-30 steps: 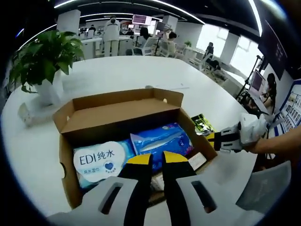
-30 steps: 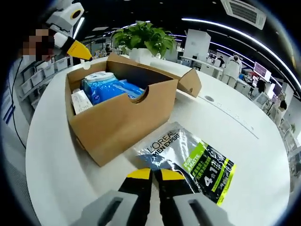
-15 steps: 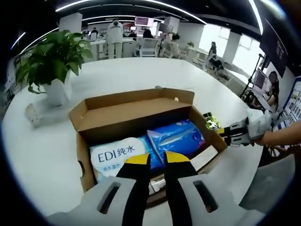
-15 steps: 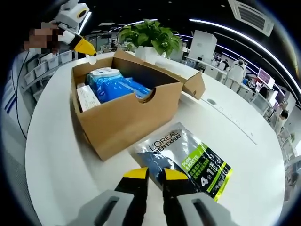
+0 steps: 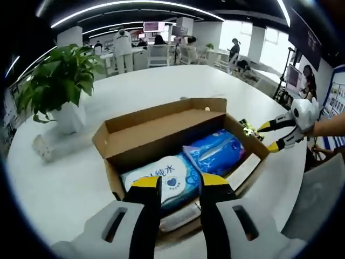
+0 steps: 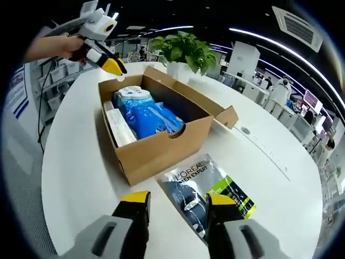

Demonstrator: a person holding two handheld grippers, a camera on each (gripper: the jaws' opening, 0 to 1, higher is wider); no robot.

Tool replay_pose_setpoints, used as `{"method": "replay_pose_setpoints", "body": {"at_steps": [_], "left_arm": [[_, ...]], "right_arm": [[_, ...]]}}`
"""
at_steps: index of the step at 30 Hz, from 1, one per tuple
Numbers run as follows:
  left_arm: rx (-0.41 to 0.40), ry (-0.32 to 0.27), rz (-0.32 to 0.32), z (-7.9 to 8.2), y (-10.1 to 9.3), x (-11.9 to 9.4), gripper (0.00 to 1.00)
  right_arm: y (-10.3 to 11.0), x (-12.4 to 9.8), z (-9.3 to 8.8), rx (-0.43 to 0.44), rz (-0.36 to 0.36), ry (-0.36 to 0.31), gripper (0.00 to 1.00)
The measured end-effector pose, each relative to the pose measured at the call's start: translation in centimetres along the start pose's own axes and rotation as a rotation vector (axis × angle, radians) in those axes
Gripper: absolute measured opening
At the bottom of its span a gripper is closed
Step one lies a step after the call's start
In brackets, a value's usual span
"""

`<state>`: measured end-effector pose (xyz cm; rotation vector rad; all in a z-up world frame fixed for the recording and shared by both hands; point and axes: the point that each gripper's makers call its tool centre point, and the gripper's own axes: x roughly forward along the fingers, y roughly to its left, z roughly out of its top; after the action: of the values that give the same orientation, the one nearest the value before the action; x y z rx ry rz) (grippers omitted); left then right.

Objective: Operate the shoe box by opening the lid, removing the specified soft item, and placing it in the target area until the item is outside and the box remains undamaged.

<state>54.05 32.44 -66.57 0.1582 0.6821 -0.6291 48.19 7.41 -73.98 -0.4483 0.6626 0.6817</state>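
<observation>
- The left gripper (image 5: 178,185) is hovering over the near edge of the open shoe box (image 5: 161,127), its yellow-tipped jaws standing slightly apart with nothing between them.
- Inside the box, a white wipes pack (image 5: 161,175) is lying beside a blue soft pack (image 5: 215,151).
- The box is sitting on the white bench (image 5: 135,86), its lid folded back.
- The right gripper (image 5: 280,135) is reaching in from the right, jaws spread, near a shiny packet (image 5: 249,128) just beyond the box.
- A potted plant (image 5: 56,81) is standing to the left.

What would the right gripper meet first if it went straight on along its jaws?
Probably the glossy dark-and-green L'Oreal sachet lying flat on the white table; the right gripper points at it with jaws open, though its height above is unclear.
</observation>
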Motion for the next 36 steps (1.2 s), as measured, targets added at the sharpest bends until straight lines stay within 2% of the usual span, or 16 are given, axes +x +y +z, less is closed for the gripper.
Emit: {"method": "replay_pose_setpoints", "body": {"at_steps": [5,9,11,15,17,26,32,36], "left_arm": [[0.021,-0.007,0.004,0.4,1.0,0.0,0.32],[0.074,-0.012,-0.009,0.8,1.5,-0.1,0.35],[0.113,-0.014,-0.018,1.0,1.7,-0.2,0.37],[0.148,-0.013,-0.028,1.2,2.2,-0.2,0.43],[0.162,-0.01,-0.03,1.4,2.6,-0.1,0.47],[0.283,0.04,-0.07,0.9,3.6,0.6,0.52],[0.348,0.054,-0.093,0.8,4.2,1.7,0.61],[0.443,0.093,-0.152,0.1,3.6,2.0,0.67]], "right_arm": [[-0.4,-0.8,1.4,-0.024,0.015,-0.003,0.44],[-0.4,-1.3,3.6,0.018,0.053,-0.043,0.49],[-0.7,-1.5,5.1,-0.011,0.045,-0.091,0.53],[-0.2,-1.4,6.7,-0.023,0.074,-0.116,0.57],[0.1,-1.1,7.6,-0.038,0.086,-0.131,0.61],[1.9,0.5,10.2,-0.094,0.164,-0.126,0.7],[3.1,1.9,12.6,-0.129,0.214,-0.139,0.73],[4.0,3.1,13.4,-0.153,0.251,-0.133,0.75]]}}
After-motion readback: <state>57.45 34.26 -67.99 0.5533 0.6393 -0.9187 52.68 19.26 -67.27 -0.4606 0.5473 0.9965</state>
